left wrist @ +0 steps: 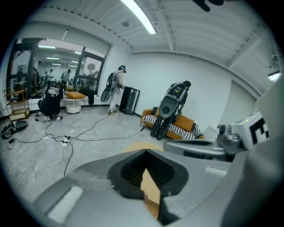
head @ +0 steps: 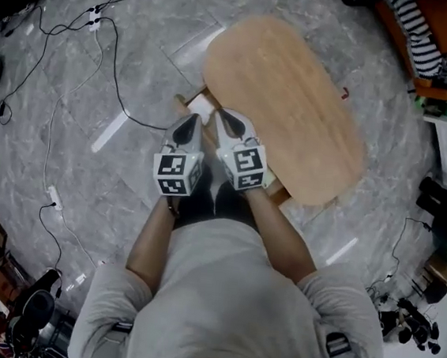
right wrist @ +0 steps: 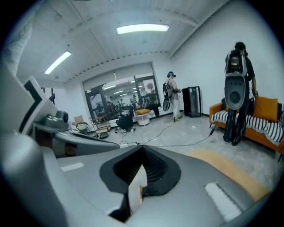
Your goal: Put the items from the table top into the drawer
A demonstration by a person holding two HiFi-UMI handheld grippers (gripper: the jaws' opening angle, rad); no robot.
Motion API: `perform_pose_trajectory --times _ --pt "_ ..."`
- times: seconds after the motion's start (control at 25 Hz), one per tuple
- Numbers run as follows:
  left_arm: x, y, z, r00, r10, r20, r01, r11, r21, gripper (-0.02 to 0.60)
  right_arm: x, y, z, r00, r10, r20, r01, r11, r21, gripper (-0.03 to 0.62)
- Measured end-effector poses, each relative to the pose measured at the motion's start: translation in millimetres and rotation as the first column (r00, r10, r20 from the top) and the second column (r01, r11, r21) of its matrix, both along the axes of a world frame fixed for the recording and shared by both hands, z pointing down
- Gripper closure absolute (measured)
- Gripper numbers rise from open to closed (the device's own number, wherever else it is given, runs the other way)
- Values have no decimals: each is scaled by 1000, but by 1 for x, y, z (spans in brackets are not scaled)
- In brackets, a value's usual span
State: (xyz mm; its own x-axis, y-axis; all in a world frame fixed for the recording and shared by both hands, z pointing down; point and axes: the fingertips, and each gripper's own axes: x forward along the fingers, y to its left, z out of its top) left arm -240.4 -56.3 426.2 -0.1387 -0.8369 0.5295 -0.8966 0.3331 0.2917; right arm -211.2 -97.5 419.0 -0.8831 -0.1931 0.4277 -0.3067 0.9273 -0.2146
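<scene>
While the left hand-held gripper (head: 191, 123) and right hand-held gripper (head: 228, 121) hover closed on nothing, the bare oval light-wood surface (head: 295, 102) stretches ahead-right, nearer the right one.

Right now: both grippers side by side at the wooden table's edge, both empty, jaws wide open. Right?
No: the jaws are not open. The left gripper and the right gripper are both shut, tips together, as each gripper view shows. The rest holds: side by side at the edge of the wooden table, both empty.
</scene>
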Motion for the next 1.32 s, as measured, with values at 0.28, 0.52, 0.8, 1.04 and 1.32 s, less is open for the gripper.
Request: perform_pose_trajectory --times 0.28,0.52,0.8,1.04,1.32 --pt "5 -41 -85 995 82 63 -90 986 144 561 6 -24 -110 991 77 105 -95 979 178 588" --pt "16 -72 -125 981 169 98 -187 957 220 561 28 -55 -145 979 165 118 -190 951 245 588" --pt "32 -92 -155 963 240 124 -266 919 291 561 59 -74 -169 962 236 136 -266 921 284 588" --pt "43 -99 -160 954 270 131 -299 897 326 561 60 -68 -170 961 226 160 -265 918 295 588" --pt "29 -119 -172 951 261 167 -303 895 327 561 49 -88 -178 957 224 183 -270 919 288 588"
